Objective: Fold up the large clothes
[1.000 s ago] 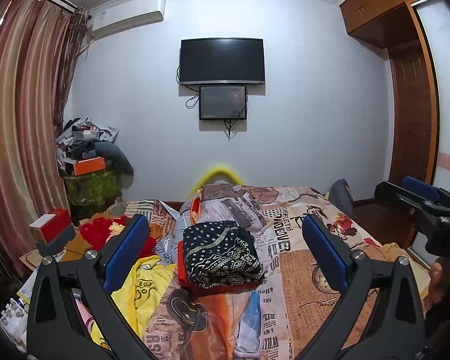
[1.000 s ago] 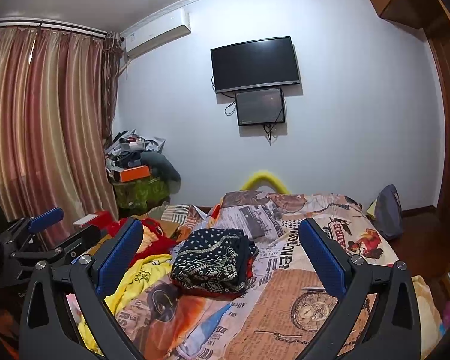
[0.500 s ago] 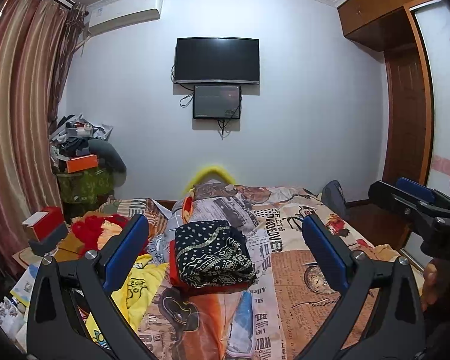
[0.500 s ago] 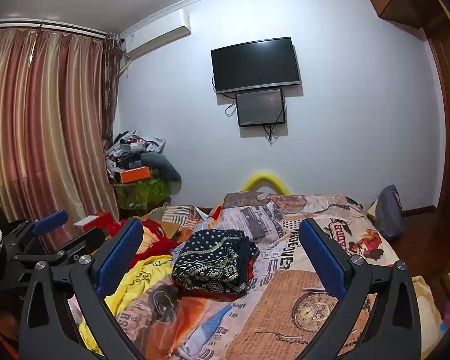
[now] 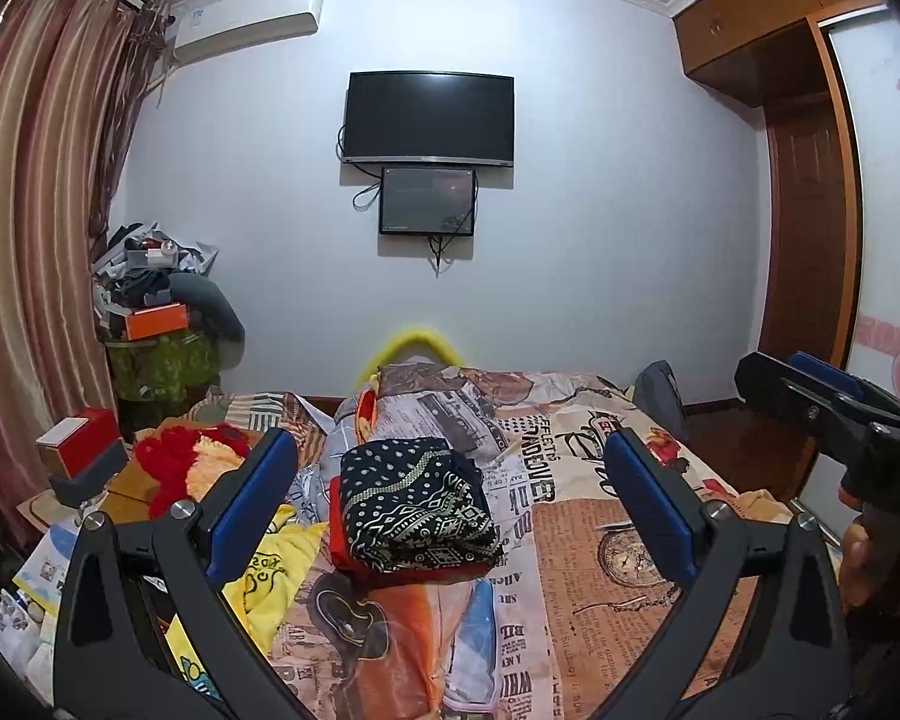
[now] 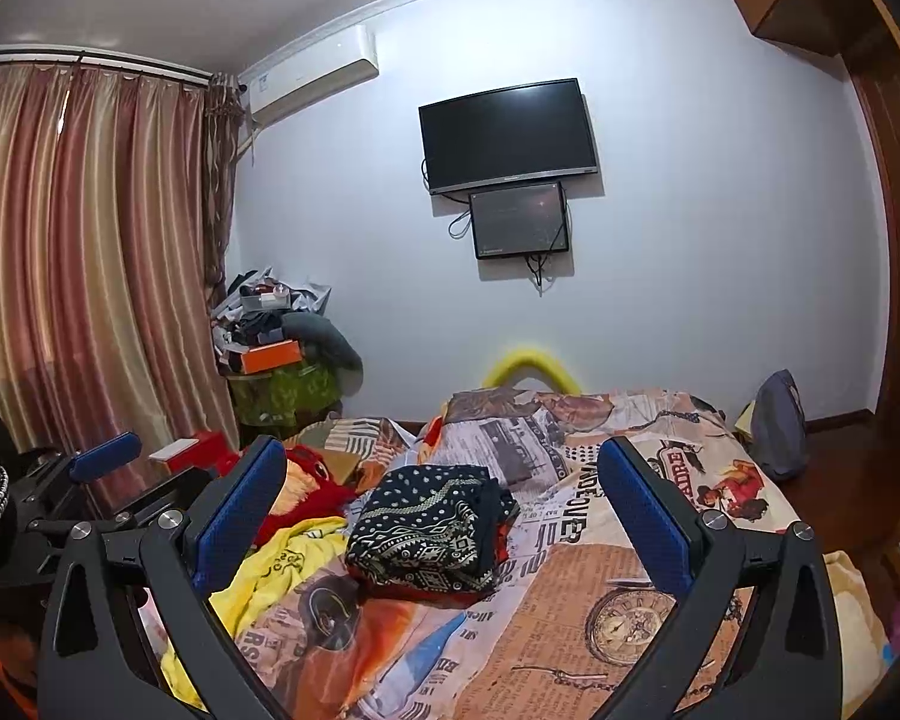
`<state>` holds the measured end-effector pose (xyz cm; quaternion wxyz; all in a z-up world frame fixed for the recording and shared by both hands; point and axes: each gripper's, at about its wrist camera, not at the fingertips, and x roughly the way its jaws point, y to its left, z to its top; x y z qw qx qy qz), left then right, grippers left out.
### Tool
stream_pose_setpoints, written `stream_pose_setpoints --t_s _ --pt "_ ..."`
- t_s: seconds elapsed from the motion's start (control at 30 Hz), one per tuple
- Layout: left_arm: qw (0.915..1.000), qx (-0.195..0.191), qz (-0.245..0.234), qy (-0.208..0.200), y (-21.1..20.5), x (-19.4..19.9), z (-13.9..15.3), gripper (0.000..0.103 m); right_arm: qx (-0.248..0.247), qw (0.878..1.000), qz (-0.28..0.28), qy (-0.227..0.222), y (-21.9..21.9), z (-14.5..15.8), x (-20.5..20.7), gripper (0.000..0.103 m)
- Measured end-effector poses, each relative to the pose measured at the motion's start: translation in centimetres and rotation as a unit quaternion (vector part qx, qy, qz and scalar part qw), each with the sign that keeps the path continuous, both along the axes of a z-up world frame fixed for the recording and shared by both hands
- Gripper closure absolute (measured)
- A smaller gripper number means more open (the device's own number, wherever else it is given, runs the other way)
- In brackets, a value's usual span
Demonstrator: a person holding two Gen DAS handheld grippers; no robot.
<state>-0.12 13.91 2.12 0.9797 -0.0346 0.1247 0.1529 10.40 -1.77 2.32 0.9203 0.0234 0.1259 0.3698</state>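
The clothes show in the left wrist view as a folded dark patterned garment [image 5: 417,495] lying on a red folded piece [image 5: 337,525] near the middle of the bed [image 5: 600,540], between the two blue pads of the left gripper [image 5: 450,504], whose jaws stand wide apart and hold nothing. At about nine o'clock from that stack lies a crumpled yellow garment [image 5: 270,570], with a red fluffy one [image 5: 174,462] beyond it toward ten o'clock; these look unfolded. At three o'clock the right gripper [image 5: 810,396] hangs above the bed's edge. I judge the yellow cloth light, limp and a little slippery on the printed bedspread, so it will sag and bunch unless taken by two corners or the shoulder seams and drawn flat. In the right wrist view the same dark stack [image 6: 429,525] sits at twelve o'clock from the right gripper [image 6: 444,510], its jaws likewise spread wide and empty. The yellow garment [image 6: 270,564] lies just beside the stack at nine o'clock, with the red fluffy one [image 6: 312,480] behind it. The left gripper [image 6: 105,462] shows at nine o'clock, well apart from the cloth. A thin pinch at a hem seems best; a deep bite could catch the bedspread too.
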Motion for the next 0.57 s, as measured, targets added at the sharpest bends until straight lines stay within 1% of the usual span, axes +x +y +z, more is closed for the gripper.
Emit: stream_pose_setpoints --t_s 0.4,0.57 --pt "1.0000 0.007 0.004 0.003 -0.64 0.07 0.01 0.000 -0.003 1.000 0.003 0.000 0.24 0.03 -0.06 0.000" --pt "1.0000 0.003 0.004 0.001 -0.60 0.12 0.00 0.000 -0.005 1.000 0.003 0.000 0.43 -0.08 0.04 0.000"
